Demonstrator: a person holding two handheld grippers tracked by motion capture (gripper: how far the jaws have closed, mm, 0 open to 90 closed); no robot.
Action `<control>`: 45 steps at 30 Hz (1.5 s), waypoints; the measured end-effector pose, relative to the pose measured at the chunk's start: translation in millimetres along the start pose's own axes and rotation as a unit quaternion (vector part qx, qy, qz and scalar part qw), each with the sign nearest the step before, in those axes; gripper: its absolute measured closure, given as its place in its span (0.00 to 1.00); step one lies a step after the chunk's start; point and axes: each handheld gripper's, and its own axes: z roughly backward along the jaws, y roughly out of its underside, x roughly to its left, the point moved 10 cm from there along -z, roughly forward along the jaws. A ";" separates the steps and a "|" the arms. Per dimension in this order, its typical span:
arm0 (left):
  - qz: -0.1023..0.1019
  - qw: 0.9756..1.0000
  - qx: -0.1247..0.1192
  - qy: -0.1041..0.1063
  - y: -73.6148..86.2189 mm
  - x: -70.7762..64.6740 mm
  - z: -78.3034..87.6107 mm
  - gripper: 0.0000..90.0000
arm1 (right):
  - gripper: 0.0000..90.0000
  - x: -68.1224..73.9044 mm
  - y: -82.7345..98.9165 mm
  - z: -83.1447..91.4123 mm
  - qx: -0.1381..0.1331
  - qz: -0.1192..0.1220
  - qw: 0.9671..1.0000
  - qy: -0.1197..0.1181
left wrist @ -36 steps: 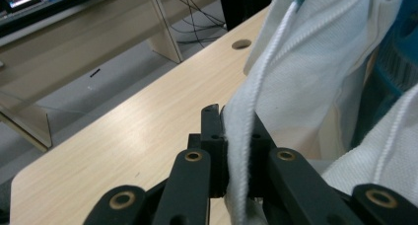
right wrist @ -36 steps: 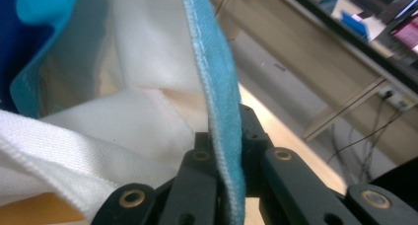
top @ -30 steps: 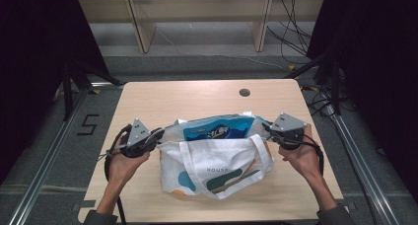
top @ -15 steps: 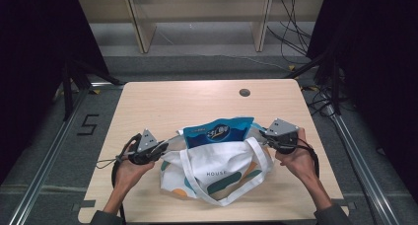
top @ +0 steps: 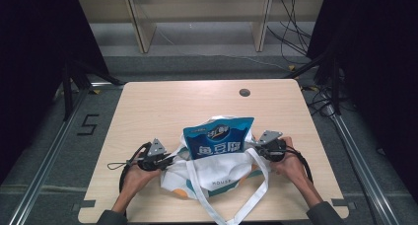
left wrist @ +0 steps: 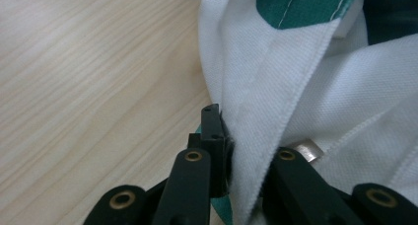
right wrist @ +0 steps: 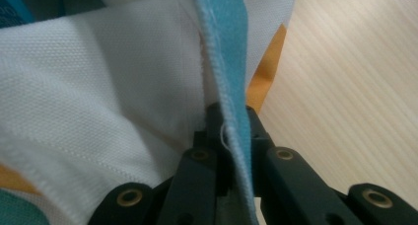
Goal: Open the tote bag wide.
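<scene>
Tote bag (top: 217, 173) near table's (top: 148, 106) front edge; far half open.

My white tote bag (top: 222, 173) lay crumpled on the table's (top: 162, 106) near half, blue snack pouch (top: 218, 137) sticking upright out of it.

Snack pouch (top: 219, 137) lower half hidden in tote bag (top: 217, 173).

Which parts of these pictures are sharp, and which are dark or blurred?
High view: table evenly lit, surroundings dark, blue bag readable. Left gripper view: white tote weave sharp. Right gripper view: blue hem soft, too near.
</scene>
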 end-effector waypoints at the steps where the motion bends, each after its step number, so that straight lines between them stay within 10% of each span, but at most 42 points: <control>1: -0.003 1.000 0.001 -0.005 0.5 1.2 0.2 0.93 | 0.96 0.0 -0.3 0.1 0.000 -0.001 1.000 0.001; 22: 0.020 0.999 -0.004 -0.047 -18.6 32.1 -25.3 0.87 | 0.92 -31.6 -11.9 -22.3 -0.015 -0.036 0.998 0.045; 29: 0.007 0.997 -0.001 -0.080 -26.1 44.6 -9.0 0.58 | 0.67 -49.2 -28.8 21.8 -0.061 -0.078 0.994 0.056; 32: 0.022 0.996 -0.017 -0.085 -39.3 42.1 5.3 0.47 | 0.64 -43.1 -44.1 58.0 -0.112 -0.109 0.987 0.039; 38: -0.008 0.997 -0.051 -0.061 -70.9 29.3 22.5 0.41 | 0.57 -1.6 -81.2 96.7 -0.198 -0.075 0.976 -0.044; 45: -0.009 0.998 -0.056 -0.034 -87.2 15.0 1.7 0.47 | 0.55 23.2 -83.2 72.1 -0.156 -0.036 0.982 -0.099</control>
